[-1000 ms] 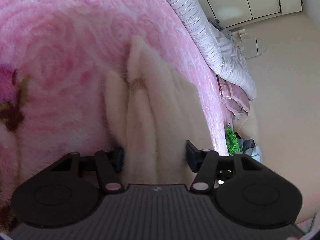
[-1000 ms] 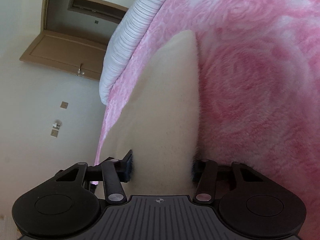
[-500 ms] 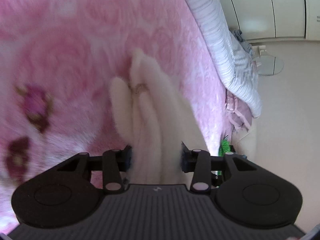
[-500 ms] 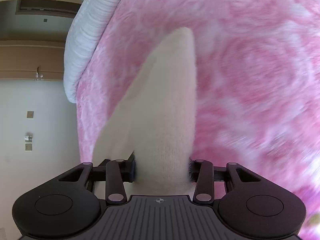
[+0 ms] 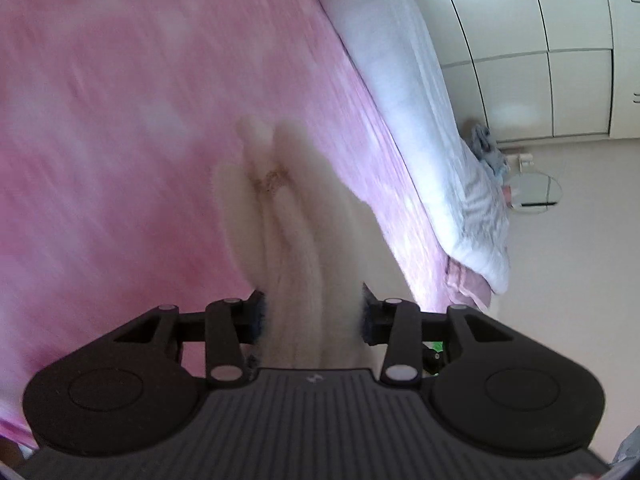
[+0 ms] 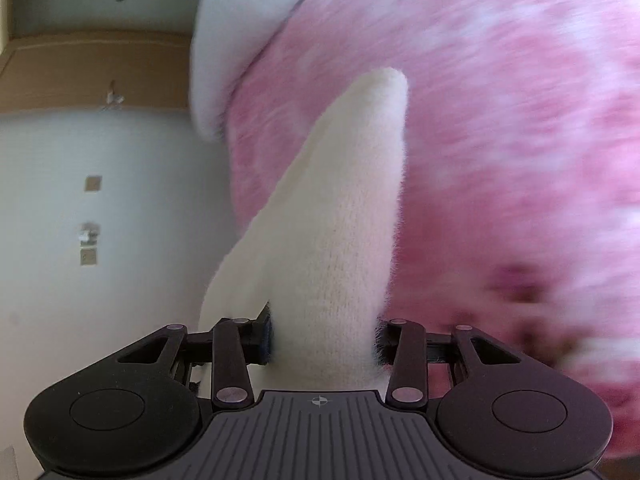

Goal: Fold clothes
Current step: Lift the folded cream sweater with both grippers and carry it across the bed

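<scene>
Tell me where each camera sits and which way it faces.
Left wrist: on the left gripper, looking along its jaws at the cream garment bunched over the pink blanket; white wardrobe beyond.
Right wrist: on the right gripper, looking along its jaws at the garment; wooden door beyond.
Shared: garment and blanket; only grippers show.

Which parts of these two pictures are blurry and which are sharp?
Left wrist view: the pink blanket is streaked with motion blur and the cream garment is soft. Right wrist view: the blanket smears at right, the garment's knit is clearer. Both grippers' bodies are sharp.
</scene>
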Demonstrator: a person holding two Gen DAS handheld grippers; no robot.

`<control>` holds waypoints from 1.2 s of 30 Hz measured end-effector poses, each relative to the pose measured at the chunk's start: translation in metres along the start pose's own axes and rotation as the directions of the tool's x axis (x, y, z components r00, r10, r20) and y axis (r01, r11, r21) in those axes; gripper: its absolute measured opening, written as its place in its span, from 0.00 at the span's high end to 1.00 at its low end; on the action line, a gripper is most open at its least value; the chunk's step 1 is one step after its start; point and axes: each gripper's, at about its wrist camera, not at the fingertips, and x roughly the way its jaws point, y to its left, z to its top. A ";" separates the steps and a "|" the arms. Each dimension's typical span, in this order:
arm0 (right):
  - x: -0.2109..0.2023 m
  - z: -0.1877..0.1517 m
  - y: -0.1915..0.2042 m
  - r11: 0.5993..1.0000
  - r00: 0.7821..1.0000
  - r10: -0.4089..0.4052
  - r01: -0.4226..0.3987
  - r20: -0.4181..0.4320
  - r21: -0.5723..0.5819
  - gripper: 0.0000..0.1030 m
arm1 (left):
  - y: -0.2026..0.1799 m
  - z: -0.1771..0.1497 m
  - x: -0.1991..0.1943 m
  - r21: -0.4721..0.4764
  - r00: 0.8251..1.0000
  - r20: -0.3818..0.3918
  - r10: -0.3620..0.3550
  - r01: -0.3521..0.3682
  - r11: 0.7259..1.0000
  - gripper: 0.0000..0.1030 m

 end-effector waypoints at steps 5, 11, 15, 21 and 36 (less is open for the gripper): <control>0.109 0.014 0.057 0.996 0.998 0.065 -0.065 0.001 -0.055 0.61 | 0.029 0.093 -0.050 0.072 0.997 0.065 0.041 -0.046 0.996 0.64; 0.197 0.081 0.106 0.974 0.991 0.133 -0.125 0.030 -0.190 0.61 | 0.057 0.172 -0.061 0.161 0.991 0.123 0.053 -0.073 0.984 0.64; 0.244 0.096 0.107 0.953 0.987 0.161 -0.149 0.022 -0.265 0.61 | 0.092 0.194 -0.041 0.185 0.989 0.120 0.082 -0.103 0.977 0.64; 0.321 0.099 0.064 0.977 1.000 0.005 -0.005 -0.002 -0.212 0.56 | 0.144 0.227 -0.010 0.221 0.985 0.116 0.125 -0.148 0.964 0.61; 0.290 0.060 0.034 0.965 0.992 -0.124 0.121 0.002 -0.232 0.33 | 0.183 0.187 -0.054 0.140 0.983 0.147 0.113 -0.134 0.981 0.50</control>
